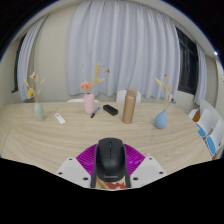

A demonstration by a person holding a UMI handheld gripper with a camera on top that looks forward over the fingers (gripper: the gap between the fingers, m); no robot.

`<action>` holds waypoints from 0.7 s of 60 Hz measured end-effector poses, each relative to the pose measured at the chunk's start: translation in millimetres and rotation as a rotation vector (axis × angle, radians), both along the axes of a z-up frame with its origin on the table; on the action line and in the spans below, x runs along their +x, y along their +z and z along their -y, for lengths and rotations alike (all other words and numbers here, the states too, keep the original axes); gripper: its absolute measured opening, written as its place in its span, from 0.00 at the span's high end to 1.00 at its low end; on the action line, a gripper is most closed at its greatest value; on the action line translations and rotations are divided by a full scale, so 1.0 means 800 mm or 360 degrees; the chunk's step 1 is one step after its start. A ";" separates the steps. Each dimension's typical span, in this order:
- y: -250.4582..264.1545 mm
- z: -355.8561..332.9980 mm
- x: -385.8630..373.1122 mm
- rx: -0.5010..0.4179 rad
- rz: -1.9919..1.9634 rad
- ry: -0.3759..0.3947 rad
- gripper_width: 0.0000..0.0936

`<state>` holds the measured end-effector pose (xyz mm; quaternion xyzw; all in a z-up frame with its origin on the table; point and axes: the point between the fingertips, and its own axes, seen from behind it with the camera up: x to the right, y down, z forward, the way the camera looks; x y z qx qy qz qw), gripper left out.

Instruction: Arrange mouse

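A black computer mouse [110, 160] with a scroll wheel sits between the two fingers of my gripper [110, 163]. The magenta pads [90, 160] press against its left and right sides, so the gripper is shut on it. The mouse is held above the pale wooden table [60, 135], its nose pointing toward the far side. The rear of the mouse hides the inner part of the fingers.
Along the back of the table stand a green vase [39, 110], a pink vase [90, 103], a brown cylinder [129, 105], a dark small object [110, 110] and a blue vase [161, 119]. A white item [59, 118] lies left. Boxes [208, 128] sit right. Curtains hang behind.
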<state>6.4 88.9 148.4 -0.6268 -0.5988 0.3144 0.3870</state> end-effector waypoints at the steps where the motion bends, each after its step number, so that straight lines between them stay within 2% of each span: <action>1: -0.008 -0.009 -0.006 -0.0005 0.0014 -0.0013 0.59; 5: -0.044 -0.036 -0.023 -0.0063 0.0071 -0.0044 0.59; 16: -0.154 -0.067 -0.031 -0.0097 0.0235 -0.0003 0.59; 24: -0.191 -0.069 -0.017 -0.0135 0.0286 0.0010 0.58; 27: -0.199 -0.068 -0.012 -0.0148 0.0313 0.0014 0.54; 32: -0.199 -0.067 -0.011 -0.0124 0.0314 0.0025 0.41; 36: -0.186 -0.067 -0.012 -0.0129 0.0290 0.0013 0.06; 38: -0.176 -0.069 -0.012 -0.0125 0.0272 0.0008 0.11; 42: -0.145 -0.067 -0.008 -0.0112 0.0223 -0.0003 0.09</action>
